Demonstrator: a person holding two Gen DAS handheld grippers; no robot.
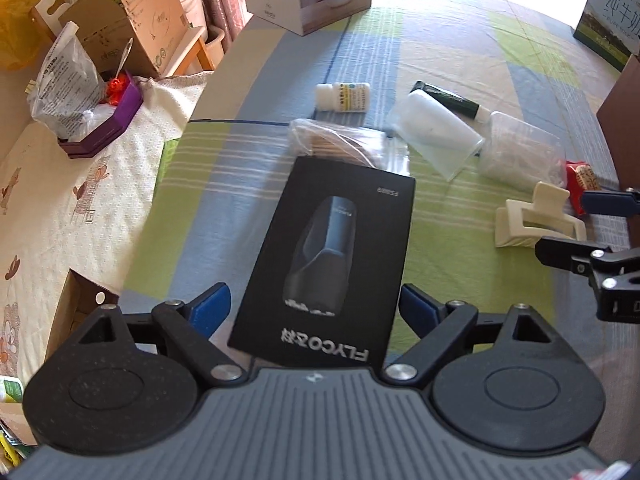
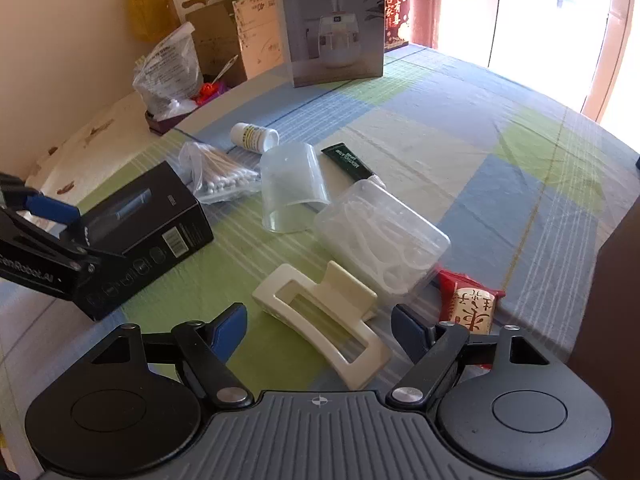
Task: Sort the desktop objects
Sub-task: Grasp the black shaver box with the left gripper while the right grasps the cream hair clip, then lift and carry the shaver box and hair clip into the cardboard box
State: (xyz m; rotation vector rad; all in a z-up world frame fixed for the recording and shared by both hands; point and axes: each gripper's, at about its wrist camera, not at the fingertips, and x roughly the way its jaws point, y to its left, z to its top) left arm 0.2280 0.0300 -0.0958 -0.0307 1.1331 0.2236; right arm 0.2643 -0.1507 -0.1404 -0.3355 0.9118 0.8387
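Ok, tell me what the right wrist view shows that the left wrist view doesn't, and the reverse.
Only the right wrist view: the barcode side of the black shaver box, the open right gripper straddling the cream hair clip, and a red printed box at the back.
Only the left wrist view: the shaver box's printed top between the open left gripper, and a green milk carton.
Both: cotton swab bag, white pill bottle, red snack packet, humidifier box.
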